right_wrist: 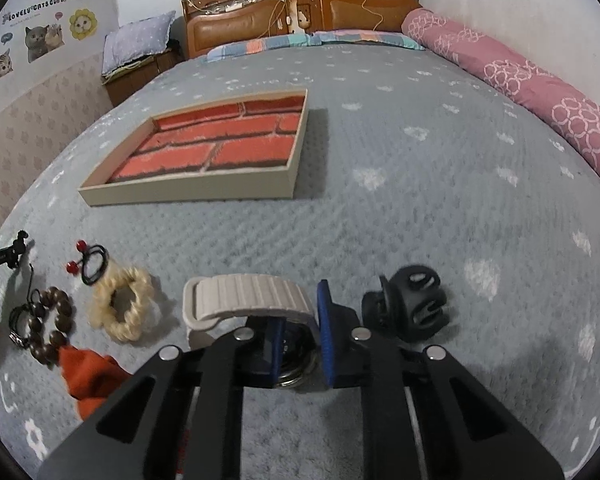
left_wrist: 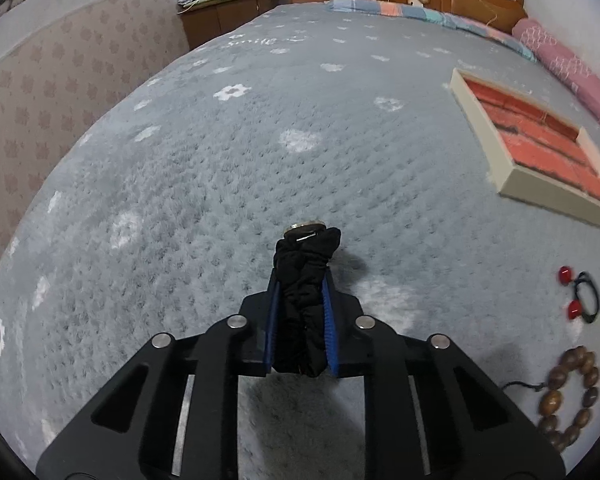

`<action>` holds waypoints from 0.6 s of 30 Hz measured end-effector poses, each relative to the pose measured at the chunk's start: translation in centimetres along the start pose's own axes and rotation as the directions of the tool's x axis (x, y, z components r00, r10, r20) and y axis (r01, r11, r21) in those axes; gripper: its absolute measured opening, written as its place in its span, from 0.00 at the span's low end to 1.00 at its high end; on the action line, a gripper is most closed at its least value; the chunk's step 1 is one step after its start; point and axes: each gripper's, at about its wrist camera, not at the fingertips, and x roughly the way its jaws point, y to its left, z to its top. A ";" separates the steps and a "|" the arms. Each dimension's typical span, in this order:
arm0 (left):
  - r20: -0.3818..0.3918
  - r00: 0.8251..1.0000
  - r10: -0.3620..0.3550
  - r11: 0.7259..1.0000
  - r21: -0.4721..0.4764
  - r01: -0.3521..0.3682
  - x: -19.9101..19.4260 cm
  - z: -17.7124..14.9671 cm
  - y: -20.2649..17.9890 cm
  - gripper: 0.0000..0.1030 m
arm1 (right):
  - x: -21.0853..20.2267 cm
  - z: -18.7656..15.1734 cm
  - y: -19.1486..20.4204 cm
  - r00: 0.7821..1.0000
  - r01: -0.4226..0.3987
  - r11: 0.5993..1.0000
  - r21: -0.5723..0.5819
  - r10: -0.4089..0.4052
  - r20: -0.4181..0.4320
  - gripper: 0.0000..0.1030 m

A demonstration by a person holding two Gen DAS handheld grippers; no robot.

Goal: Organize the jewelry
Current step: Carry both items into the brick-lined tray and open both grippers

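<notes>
Fingers of both grippers pinch loads: left (left_wrist: pixel 300 280) a black scrunchie (left_wrist: pixel 305 304), right (right_wrist: pixel 300 320) a watch (right_wrist: pixel 252 300); tray (right_wrist: pixel 188 194) lies ahead, nearer the right.

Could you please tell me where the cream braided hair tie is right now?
In the right wrist view, the cream braided hair tie lies on the bedspread at lower left, between the wooden bead bracelet and the watch.

A fuzzy grey fleece blanket (right_wrist: pixel 380 220) carries a matt beige tray lined with rough red brick-print (right_wrist: pixel 204 156) and glossy brown wooden beads (right_wrist: pixel 50 324).
</notes>
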 end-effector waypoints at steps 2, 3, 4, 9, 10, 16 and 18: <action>0.015 1.000 -0.003 1.000 -0.001 0.003 -0.8 0.2 -0.3 0.17 | -0.2 0.4 0.3 1.000 0.000 1.000 -0.006 0.000 0.008 0.15; 0.020 1.000 -0.003 1.000 -0.001 0.003 -1.1 0.3 -0.5 0.17 | -0.4 0.7 0.4 1.000 0.001 1.000 -0.008 -0.001 0.013 0.15; 0.026 1.000 -0.010 1.000 -0.002 0.010 -1.4 0.5 -0.7 0.17 | -0.4 1.1 0.6 1.000 0.002 1.000 -0.010 -0.002 0.020 0.15; 0.048 0.998 -0.035 0.999 0.008 0.034 -2.8 2.0 -2.6 0.17 | -0.3 3.1 1.2 0.999 -0.001 1.000 -0.004 0.001 0.038 0.15; 0.052 0.998 -0.038 0.999 0.012 0.037 -3.0 2.3 -3.0 0.17 | -0.3 3.5 1.3 0.999 -0.002 1.000 -0.002 0.002 0.040 0.15; 0.074 0.993 -0.093 0.995 0.028 0.091 -4.1 5.1 -6.6 0.17 | 0.3 7.1 2.6 0.998 0.007 1.000 -0.009 -0.007 0.064 0.15; 0.078 0.991 -0.109 0.994 0.039 0.106 -4.2 6.0 -7.9 0.17 | 0.7 8.3 2.9 0.997 0.011 1.000 -0.013 -0.010 0.072 0.15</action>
